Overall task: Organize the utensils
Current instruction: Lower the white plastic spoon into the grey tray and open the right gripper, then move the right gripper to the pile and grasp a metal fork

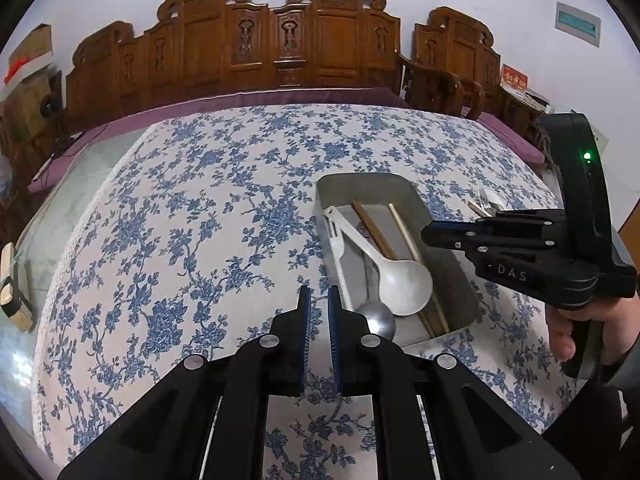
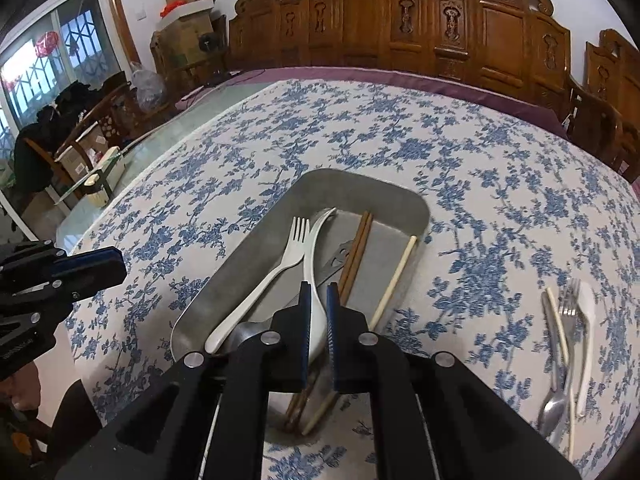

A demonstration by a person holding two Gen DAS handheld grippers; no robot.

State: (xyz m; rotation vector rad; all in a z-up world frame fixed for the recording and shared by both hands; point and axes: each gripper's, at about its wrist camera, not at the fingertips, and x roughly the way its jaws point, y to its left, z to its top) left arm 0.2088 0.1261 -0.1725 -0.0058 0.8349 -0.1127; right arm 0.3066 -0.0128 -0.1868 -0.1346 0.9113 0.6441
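Note:
A grey metal tray (image 2: 360, 184) sits on the flowered tablecloth and holds a white spoon (image 2: 310, 248), a white fork (image 2: 276, 272), brown chopsticks (image 2: 358, 248), a pale chopstick (image 2: 396, 276) and a metal spoon (image 2: 248, 332). My right gripper (image 2: 318, 292) hovers over the tray's near end. Its jaws are almost together, and the white spoon lies below them in the tray, not gripped. The left wrist view shows the same tray (image 1: 400, 184), white spoon (image 1: 404, 284) and right gripper (image 1: 426, 236). My left gripper (image 1: 319, 292) is shut and empty beside the tray's left wall.
Loose utensils lie on the cloth right of the tray: a metal spoon (image 2: 554, 404), a metal fork (image 2: 570, 304), a white knife (image 2: 586, 320) and a pale chopstick (image 2: 560, 328). Carved wooden chairs (image 1: 280, 40) line the far side. A hand (image 1: 568, 328) holds the right gripper.

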